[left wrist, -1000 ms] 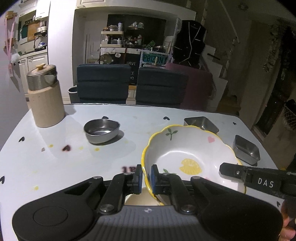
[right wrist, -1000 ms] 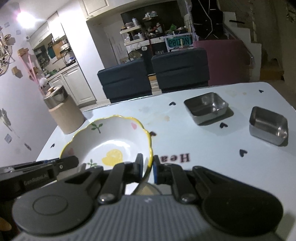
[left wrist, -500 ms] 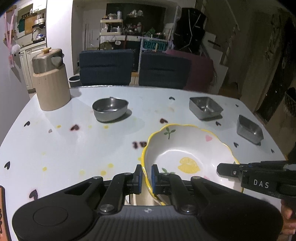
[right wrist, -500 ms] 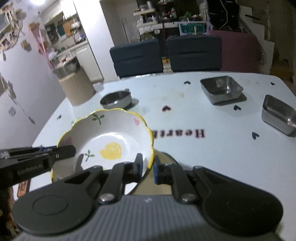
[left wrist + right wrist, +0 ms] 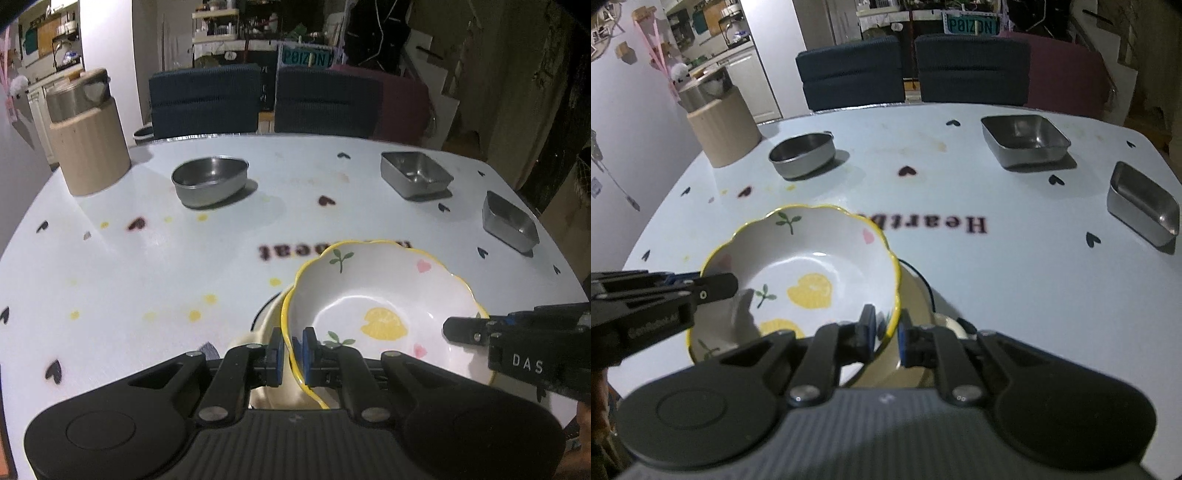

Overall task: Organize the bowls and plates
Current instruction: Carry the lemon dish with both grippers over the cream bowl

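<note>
A white table (image 5: 155,266) printed with small hearts and dark lettering is filling both views, with two dark blue chairs (image 5: 207,98) standing at its far edge. A beige ribbed canister (image 5: 88,147) with a metal lid is sitting at the far left corner. Near the front edge, a white scalloped bowl (image 5: 373,291) with a yellow rim and lemon and leaf motifs is being held from both sides, just above a cream plate (image 5: 269,321) that is showing underneath it. The left gripper (image 5: 293,350) is clenching the bowl's left rim between its blue pads, and the right gripper (image 5: 886,332) is pinching the opposite rim. Farther back, a round steel bowl (image 5: 209,181) is resting left of centre, while two rectangular steel trays (image 5: 415,173) (image 5: 509,221) are lying well apart on the right.
</note>
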Demonstrator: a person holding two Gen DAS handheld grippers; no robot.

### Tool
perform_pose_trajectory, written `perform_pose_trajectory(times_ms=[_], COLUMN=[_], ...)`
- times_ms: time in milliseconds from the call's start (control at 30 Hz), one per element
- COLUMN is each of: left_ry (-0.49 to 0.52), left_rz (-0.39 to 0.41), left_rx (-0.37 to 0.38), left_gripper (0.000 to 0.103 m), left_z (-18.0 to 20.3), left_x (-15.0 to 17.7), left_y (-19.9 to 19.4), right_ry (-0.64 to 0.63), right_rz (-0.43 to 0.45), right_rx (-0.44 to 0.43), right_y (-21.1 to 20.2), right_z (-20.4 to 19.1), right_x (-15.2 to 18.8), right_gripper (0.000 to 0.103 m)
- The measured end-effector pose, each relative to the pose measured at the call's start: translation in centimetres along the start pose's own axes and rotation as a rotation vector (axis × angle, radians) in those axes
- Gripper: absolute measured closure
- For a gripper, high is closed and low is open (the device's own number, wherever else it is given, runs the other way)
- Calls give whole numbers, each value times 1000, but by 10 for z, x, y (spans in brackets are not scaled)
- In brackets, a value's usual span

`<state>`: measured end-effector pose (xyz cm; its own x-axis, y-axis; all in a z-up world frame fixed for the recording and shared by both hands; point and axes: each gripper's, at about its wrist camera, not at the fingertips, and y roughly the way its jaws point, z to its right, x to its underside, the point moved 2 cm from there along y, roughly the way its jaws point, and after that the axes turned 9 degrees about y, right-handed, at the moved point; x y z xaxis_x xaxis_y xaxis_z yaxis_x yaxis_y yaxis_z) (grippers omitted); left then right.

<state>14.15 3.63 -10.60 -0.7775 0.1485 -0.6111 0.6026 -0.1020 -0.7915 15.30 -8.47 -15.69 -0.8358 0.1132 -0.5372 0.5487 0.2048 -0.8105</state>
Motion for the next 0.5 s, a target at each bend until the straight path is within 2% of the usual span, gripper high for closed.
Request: perform_pose_trajectory(times_ms=[500], left_ry=[0], left_rz=[-73], left_rx=[7], left_gripper=[90], left_z=[1], left_x=[14], left_y=[18], right_ry=[-29], right_rz=[-56], right_rx=[38], right_y=[15], right_z=[-2], right_x=[6], right_gripper=[89])
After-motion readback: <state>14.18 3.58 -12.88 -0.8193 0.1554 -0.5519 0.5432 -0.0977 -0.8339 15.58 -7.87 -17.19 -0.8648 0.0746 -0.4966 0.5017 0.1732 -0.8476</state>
